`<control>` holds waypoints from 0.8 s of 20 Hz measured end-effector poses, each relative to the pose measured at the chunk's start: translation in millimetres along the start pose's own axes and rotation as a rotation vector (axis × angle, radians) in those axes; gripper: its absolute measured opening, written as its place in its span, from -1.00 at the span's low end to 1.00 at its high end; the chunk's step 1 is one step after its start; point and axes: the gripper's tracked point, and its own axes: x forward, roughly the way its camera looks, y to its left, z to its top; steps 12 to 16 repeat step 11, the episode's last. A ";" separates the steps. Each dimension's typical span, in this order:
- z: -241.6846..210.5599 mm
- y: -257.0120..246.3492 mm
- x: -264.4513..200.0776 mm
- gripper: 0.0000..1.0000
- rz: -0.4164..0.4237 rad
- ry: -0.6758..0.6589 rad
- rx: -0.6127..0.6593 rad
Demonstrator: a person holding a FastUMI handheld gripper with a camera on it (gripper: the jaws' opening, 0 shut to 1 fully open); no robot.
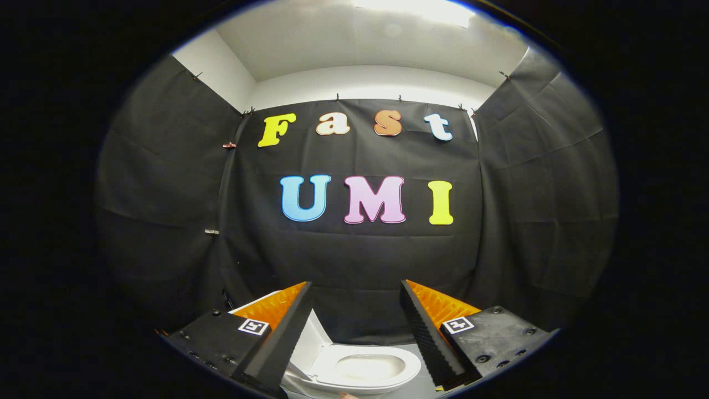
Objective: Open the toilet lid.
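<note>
Hovering gripper [354, 291], fingers spread wide, gripping nothing; toilet [368, 370] below between them, lid [313, 338] raised, bowl showing.

The toilet [363, 368] sat low between the fingers, white, its oval bowl open toward the viewer. The lid [313, 338] appeared already raised, standing at about ten o'clock from the bowl, partly hidden behind the left finger.

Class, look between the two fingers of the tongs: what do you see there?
In the gripper view, the open tongs frame the white toilet, its lid already raised, with black cloth wall beyond.
</note>
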 end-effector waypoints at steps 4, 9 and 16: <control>0.0 1.7 0.4 0.95 -0.001 -0.001 -0.008; 2.0 4.6 0.7 0.95 0.002 -0.003 -0.020; 1.8 5.4 0.6 0.95 0.002 -0.002 -0.025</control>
